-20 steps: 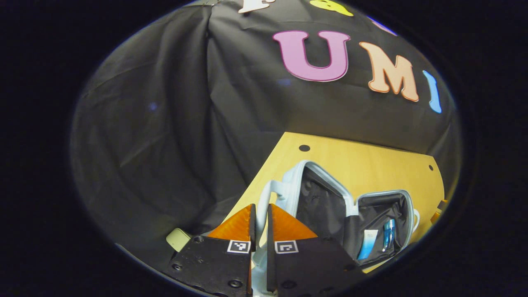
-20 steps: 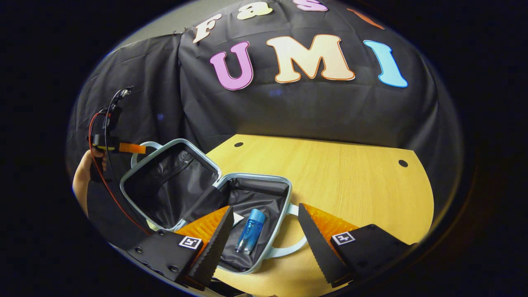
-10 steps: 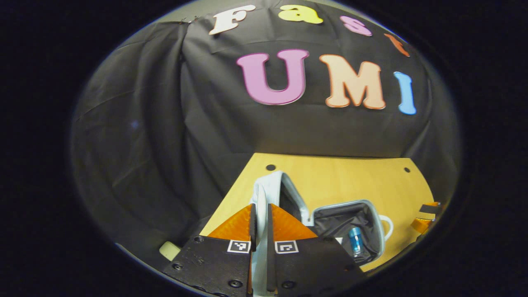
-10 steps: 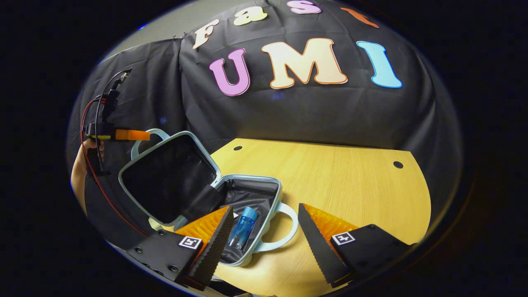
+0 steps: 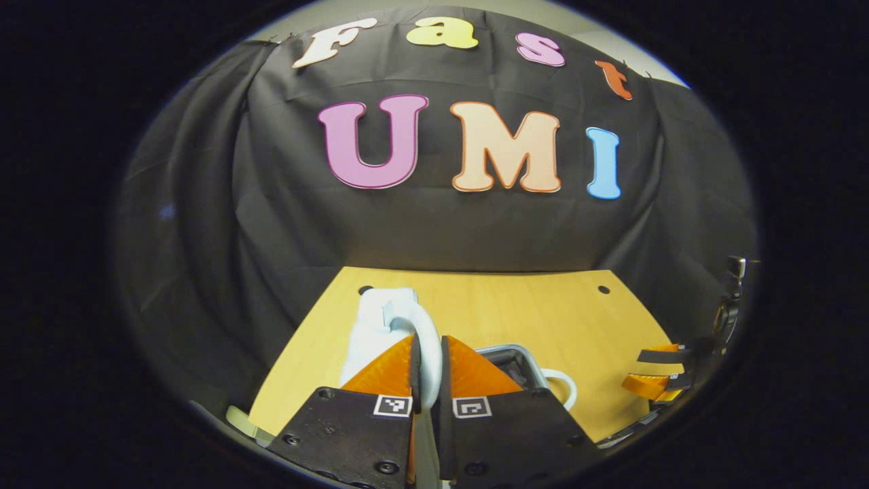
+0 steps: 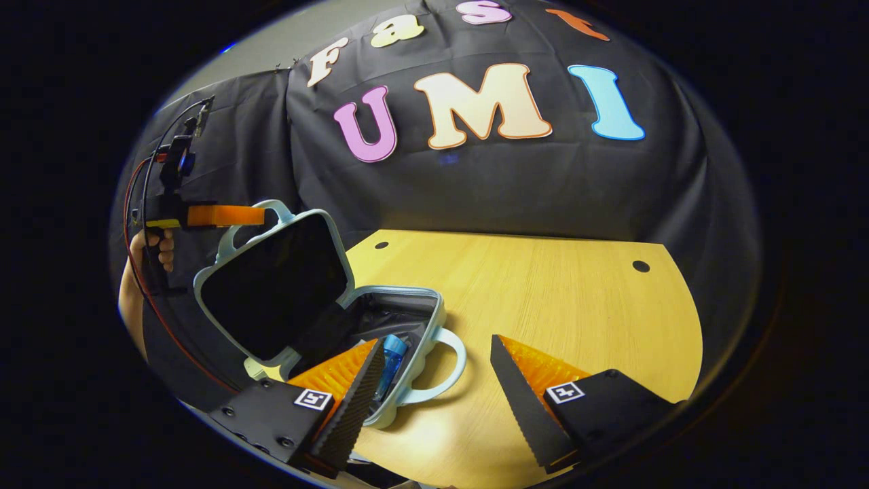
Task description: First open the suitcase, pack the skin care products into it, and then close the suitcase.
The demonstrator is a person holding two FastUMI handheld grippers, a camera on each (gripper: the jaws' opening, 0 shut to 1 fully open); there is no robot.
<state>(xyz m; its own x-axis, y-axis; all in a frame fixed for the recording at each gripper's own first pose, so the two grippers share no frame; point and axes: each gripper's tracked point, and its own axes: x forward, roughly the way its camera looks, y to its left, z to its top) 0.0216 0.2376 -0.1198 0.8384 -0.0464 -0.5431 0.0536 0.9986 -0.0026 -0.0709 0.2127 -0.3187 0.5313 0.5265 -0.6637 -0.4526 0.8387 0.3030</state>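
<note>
The left gripper view looks forward along its tool [image 5: 426, 370], close above the suitcase lid [image 5: 380, 326], toward the booth wall. The right gripper view sits farther back over the surface [image 6: 543, 299], facing the same wall. Both share the suitcase [image 6: 319, 305].

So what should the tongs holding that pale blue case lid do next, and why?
Probably keep swinging the pale blue suitcase lid down over the base: the left tongs pinch its handle, it stands half-raised, and the blue bottle already lies inside.
</note>
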